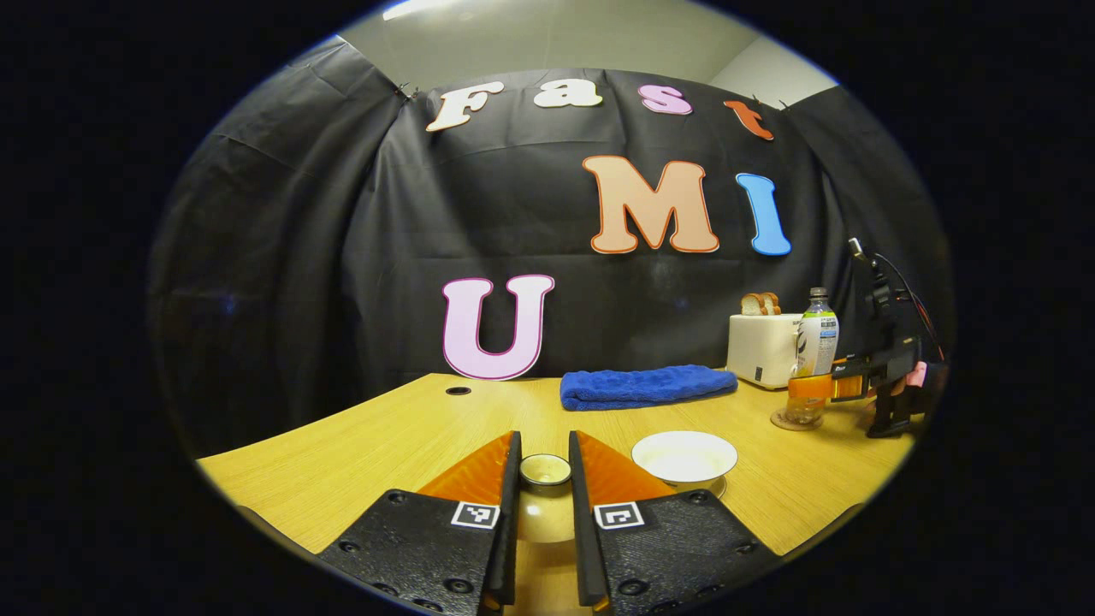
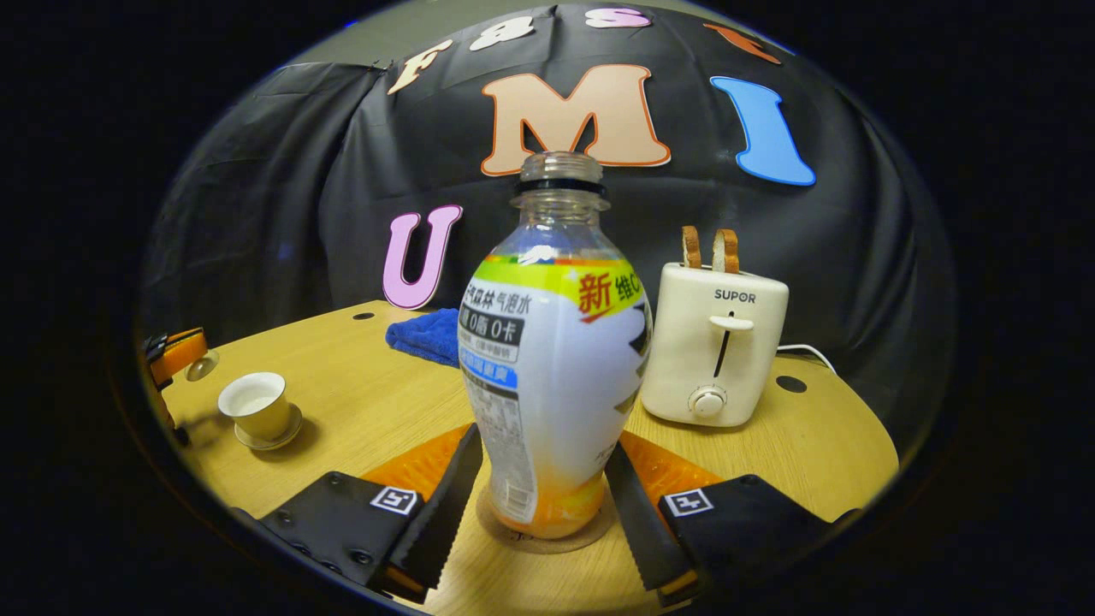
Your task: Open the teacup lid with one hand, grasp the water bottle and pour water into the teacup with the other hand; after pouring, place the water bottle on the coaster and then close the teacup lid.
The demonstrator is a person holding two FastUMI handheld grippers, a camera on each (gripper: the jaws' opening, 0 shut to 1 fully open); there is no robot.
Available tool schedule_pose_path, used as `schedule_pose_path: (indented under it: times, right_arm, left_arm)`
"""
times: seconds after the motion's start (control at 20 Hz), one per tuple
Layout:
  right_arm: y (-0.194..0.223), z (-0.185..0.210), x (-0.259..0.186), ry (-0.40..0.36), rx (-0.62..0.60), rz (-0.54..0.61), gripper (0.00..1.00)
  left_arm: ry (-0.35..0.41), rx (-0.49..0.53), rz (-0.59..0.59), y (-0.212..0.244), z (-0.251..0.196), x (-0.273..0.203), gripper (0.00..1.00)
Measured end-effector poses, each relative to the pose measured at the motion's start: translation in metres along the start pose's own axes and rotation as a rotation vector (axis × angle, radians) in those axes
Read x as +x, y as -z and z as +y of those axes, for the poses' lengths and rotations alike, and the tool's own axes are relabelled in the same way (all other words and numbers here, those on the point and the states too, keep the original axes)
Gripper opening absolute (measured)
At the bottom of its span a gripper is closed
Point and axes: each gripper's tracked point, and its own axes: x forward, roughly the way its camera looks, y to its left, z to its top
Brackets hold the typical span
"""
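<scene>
Orange-fingered right gripper (image 2: pixel 537 496) lower centre of right gripper view, jaws spread either side of water bottle (image 2: pixel 552 359), not pressing | bottle upright, uncapped, on coaster (image 2: pixel 541 541) | left gripper (image 1: pixel 544 492) clamped on teacup lid (image 1: pixel 545 470), lower centre of left gripper view | open teacup (image 1: pixel 684 457) right of it on wooden table (image 1: pixel 385 436)

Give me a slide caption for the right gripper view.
Right tool straddles the water bottle standing on its coaster, toaster behind.

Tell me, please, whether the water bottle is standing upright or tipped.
Upright: the water bottle stands with its uncapped neck straight up and its base on the round coaster.
</scene>
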Motion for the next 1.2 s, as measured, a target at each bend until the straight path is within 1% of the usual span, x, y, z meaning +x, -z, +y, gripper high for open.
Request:
schedule_pose_path:
  times: [0.1, 0.3, 0.4, 0.45, 0.5, 0.6, 0.7, 0.8, 0.85, 0.9, 0.95, 1.0, 1.1, 1.15, 1.2]
  right_arm:
    - [0.002, -0.001, -0.005, 0.001, -0.005, 0.000, 0.90]
    - [0.001, 0.004, -0.027, -0.004, -0.045, -0.023, 0.91]
    - [-0.002, 0.007, -0.046, 0.005, -0.071, -0.072, 0.91]
    - [-0.005, 0.008, -0.055, 0.010, -0.078, -0.095, 0.94]
    - [-0.006, 0.008, -0.063, 0.016, -0.082, -0.117, 0.91]
    - [-0.010, 0.007, -0.077, 0.032, -0.077, -0.160, 0.90]
    - [-0.010, 0.005, -0.086, 0.050, -0.058, -0.176, 0.88]
    - [-0.012, -0.006, -0.096, 0.096, -0.006, -0.198, 0.87]
    - [-0.013, -0.013, -0.099, 0.119, 0.019, -0.213, 0.91]
    - [-0.015, -0.021, -0.106, 0.148, 0.048, -0.236, 0.88]
    - [-0.023, -0.031, -0.114, 0.200, 0.083, -0.285, 0.89]
    - [-0.019, -0.041, -0.120, 0.240, 0.069, -0.273, 0.90]
    - [-0.018, -0.046, -0.124, 0.273, 0.079, -0.280, 0.90]
    - [-0.016, -0.049, -0.127, 0.289, 0.079, -0.279, 0.88]
    - [-0.016, -0.053, -0.130, 0.302, 0.080, -0.279, 0.92]
  left_arm:
    - [0.000, 0.000, 0.000, -0.001, 0.000, 0.000, 0.25]
    - [0.001, 0.000, -0.001, 0.000, 0.000, 0.000, 0.25]
    - [0.006, -0.001, 0.000, 0.000, -0.002, -0.001, 0.25]
    - [0.008, -0.001, -0.001, 0.000, -0.003, 0.000, 0.25]
    - [0.014, -0.001, -0.001, 0.000, -0.003, 0.000, 0.25]
    - [0.026, -0.001, 0.000, 0.001, -0.006, 0.002, 0.25]
    - [0.033, -0.002, 0.001, 0.000, -0.009, 0.004, 0.25]
    - [0.057, -0.003, 0.002, 0.001, -0.017, 0.010, 0.26]
    - [0.072, -0.003, 0.002, 0.001, -0.022, 0.014, 0.26]
    - [0.085, -0.003, 0.001, 0.001, -0.025, 0.017, 0.25]
    - [0.098, -0.003, 0.001, 0.001, -0.029, 0.019, 0.25]
    - [0.114, -0.004, -0.001, 0.000, -0.034, 0.022, 0.25]
    - [0.149, -0.004, -0.002, 0.001, -0.043, 0.028, 0.25]
    - [0.163, -0.003, -0.002, 0.000, -0.048, 0.031, 0.25]
    - [0.179, -0.004, -0.001, 0.001, -0.053, 0.033, 0.25]
